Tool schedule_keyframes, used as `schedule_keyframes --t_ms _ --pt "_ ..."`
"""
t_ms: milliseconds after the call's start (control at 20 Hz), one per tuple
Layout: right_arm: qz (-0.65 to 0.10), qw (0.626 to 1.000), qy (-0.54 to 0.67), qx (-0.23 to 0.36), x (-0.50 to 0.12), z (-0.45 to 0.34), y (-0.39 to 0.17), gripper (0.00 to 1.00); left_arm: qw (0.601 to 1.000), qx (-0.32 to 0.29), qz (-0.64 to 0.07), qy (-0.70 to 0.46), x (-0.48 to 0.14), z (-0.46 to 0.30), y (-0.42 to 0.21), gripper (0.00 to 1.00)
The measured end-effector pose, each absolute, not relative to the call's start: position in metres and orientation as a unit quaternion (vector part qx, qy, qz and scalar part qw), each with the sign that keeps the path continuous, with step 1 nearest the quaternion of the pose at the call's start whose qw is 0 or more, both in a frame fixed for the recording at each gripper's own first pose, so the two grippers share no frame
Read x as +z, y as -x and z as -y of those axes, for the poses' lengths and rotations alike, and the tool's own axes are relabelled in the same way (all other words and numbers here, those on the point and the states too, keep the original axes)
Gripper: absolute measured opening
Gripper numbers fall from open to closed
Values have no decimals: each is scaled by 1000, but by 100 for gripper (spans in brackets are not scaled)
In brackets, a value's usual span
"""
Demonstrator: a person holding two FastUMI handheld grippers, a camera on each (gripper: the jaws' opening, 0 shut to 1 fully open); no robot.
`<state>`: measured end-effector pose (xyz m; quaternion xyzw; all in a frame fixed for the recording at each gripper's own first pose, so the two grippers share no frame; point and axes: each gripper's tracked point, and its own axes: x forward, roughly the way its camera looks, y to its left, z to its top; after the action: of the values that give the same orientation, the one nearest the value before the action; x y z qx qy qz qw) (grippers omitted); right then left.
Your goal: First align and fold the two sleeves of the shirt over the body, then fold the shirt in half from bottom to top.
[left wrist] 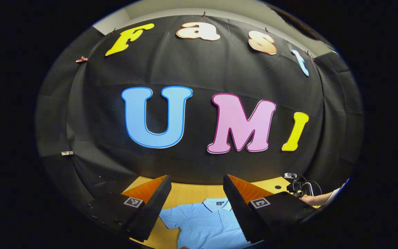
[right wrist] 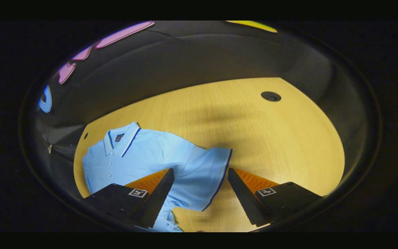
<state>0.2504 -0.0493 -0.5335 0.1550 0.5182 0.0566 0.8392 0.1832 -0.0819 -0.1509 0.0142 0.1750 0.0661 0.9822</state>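
Two grippers, both spread wide with nothing between the fingers. In the left gripper view we see the left gripper held level and high, facing the booth wall, with the light blue polo shirt lying flat on the wooden table below and ahead of it; the collar sits in the gap between the fingers and points away from us, the buttoned placket runs down the middle, and one short sleeve lies spread toward the left finger. We cannot tell the height above the cloth, but no finger touches it. Far right in that view, the other gripper's body shows with a hand holding it, near the table's edge. In the right gripper view the right gripper looks down at the table, and the shirt lies to its left, collar toward the far left. The near sleeve, with its dark blue edge trim, reaches into the gap between the fingers, nearer the left finger. A round hole sits in the tabletop, well apart from the shirt.
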Motion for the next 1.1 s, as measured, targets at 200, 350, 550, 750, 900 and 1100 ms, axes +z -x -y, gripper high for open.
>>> schedule_keyframes --t_ms 200,350,550,750,900,1100 --pt "-519 838 -167 33 -539 56 -256 77 982 57 -181 -16 -157 87 -189 96" --pt "-524 839 -141 25 -543 63 -250 33 981 58 -185 -25 -155 78 -186 97" --pt "-520 845 -118 31 -544 57 -249 23 981 59 -181 -30 -149 62 -175 96" --pt "-519 829 -205 49 -535 33 -249 12 980 67 -186 -25 -150 50 -166 96" --pt "-496 817 -283 82 -518 7 -257 17 980 68 -185 -31 -149 46 -161 97" --pt "-482 798 -327 154 -485 -36 -248 15 980 65 -186 -32 -151 49 -157 96"
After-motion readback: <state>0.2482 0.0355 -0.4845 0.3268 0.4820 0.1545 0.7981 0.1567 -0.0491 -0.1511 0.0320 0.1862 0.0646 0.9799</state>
